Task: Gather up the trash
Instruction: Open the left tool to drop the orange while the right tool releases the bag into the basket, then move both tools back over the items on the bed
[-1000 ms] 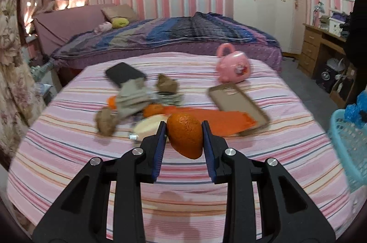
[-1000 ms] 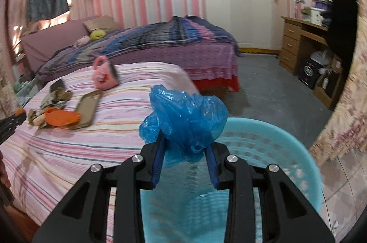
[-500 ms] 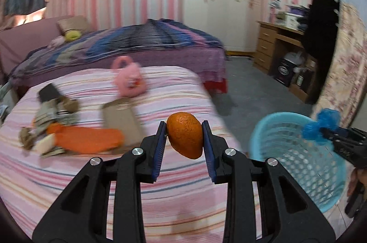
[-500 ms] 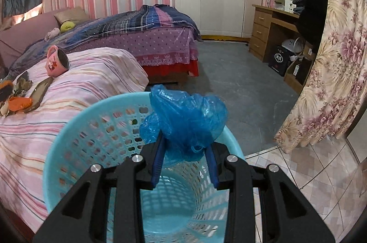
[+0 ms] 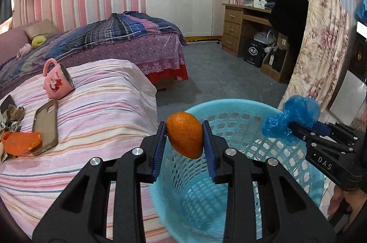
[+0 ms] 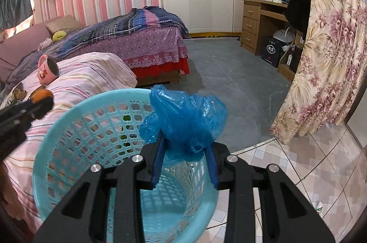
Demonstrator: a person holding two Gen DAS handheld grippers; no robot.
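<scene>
My left gripper (image 5: 184, 142) is shut on an orange (image 5: 184, 134) and holds it over the near rim of a light blue plastic basket (image 5: 229, 105). My right gripper (image 6: 184, 151) is shut on a crumpled blue plastic bag (image 6: 183, 114) above the same basket (image 6: 75, 112). In the left wrist view the right gripper (image 5: 291, 125) reaches in from the right with the blue bag (image 5: 296, 112) over the basket's far rim. In the right wrist view the left gripper (image 6: 43, 103) shows at the left edge with the orange (image 6: 41, 93), blurred.
The basket stands on the floor beside a bed with a pink striped sheet (image 5: 103, 105). On it lie a pink mug (image 5: 57, 84), a phone case (image 5: 45, 125) and orange trash (image 5: 20, 143). A floral curtain (image 6: 321, 59) hangs right; a wooden desk (image 5: 247, 22) stands behind.
My left gripper has swung right from the bed's trash pile to the basket, the orange still in it. My right gripper with the blue bag has come over the basket's opening.
</scene>
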